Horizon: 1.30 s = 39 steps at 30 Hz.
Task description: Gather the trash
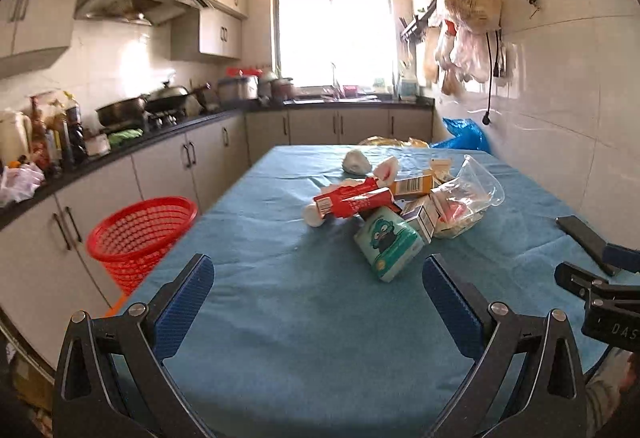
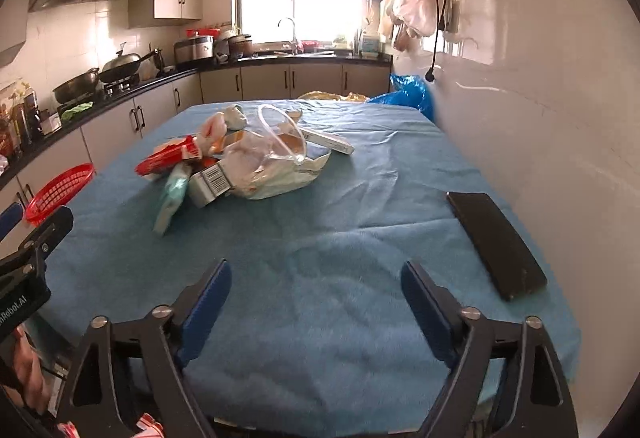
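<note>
- Two tools hover low over the near end of the blue-clothed desk (image 1: 280, 318), and neither has anything between its blue pads: the left tool (image 1: 318, 280) is spread wide, and the right tool (image 2: 316, 282) is spread just as wide.
- Ahead of both, around the middle of the desk, lies the heap of trash: a mint-green tissue pack with a cartoon face (image 1: 388, 244), a long red-and-white carton (image 1: 352, 200), small printed boxes, a clear plastic cup on its side (image 1: 478, 184) and crumpled white paper (image 1: 356, 161).
- The tissue pack is the nearest piece to the left tool, just ahead and slightly right of its centre line, with its long axis running away toward the heap.
- From the right tool the same heap lies ahead and to the left, farther off, so my judgement is that the left arm has the shorter reach.
- A red plastic mesh basket (image 1: 140, 230) stands on the floor beside the desk's left edge, a likely drop point on the left tool's side.
- A flat black phone-like slab (image 2: 496, 244) lies on the cloth at the right, well apart from the heap.
</note>
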Each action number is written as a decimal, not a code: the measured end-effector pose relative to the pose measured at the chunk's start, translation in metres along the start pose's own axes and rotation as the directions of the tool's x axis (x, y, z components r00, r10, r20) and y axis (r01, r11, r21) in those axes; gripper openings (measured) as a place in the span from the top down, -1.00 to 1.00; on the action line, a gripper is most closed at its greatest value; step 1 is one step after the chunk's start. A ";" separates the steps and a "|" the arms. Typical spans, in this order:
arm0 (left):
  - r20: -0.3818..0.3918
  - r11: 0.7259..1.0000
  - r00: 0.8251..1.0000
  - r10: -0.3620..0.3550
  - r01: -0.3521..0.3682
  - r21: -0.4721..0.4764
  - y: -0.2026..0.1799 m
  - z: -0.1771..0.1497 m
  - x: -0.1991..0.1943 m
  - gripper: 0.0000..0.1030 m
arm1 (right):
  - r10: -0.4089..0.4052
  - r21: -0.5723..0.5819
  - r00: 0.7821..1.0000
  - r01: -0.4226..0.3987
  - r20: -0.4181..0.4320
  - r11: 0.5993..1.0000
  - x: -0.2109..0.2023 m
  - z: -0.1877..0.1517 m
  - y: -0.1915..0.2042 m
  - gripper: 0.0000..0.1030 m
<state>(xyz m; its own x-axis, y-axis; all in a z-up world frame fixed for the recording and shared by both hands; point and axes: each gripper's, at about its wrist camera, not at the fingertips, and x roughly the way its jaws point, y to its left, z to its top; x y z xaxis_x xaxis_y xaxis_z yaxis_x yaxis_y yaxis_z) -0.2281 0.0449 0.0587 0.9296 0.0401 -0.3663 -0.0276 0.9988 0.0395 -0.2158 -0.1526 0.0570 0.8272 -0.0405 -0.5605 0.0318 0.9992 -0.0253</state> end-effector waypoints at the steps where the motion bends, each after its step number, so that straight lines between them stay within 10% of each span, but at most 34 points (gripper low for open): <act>1: 0.002 1.000 1.000 0.001 -0.001 0.002 0.000 -0.002 -0.003 -1.00 | 0.002 -0.014 1.000 -0.002 0.002 1.000 -0.001 -0.001 0.002 -0.69; 39: -0.100 1.000 0.995 0.006 -0.007 -0.016 0.005 -0.005 0.011 -1.00 | -0.033 -0.066 0.999 0.030 -0.036 0.997 0.001 -0.009 0.006 -0.63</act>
<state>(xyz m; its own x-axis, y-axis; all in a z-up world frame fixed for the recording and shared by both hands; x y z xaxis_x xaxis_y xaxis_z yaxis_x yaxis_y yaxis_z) -0.2200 0.0501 0.0500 0.8882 0.0484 -0.4569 -0.0403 0.9988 0.0273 -0.2199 -0.1465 0.0485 0.8051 -0.0734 -0.5886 0.0199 0.9951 -0.0969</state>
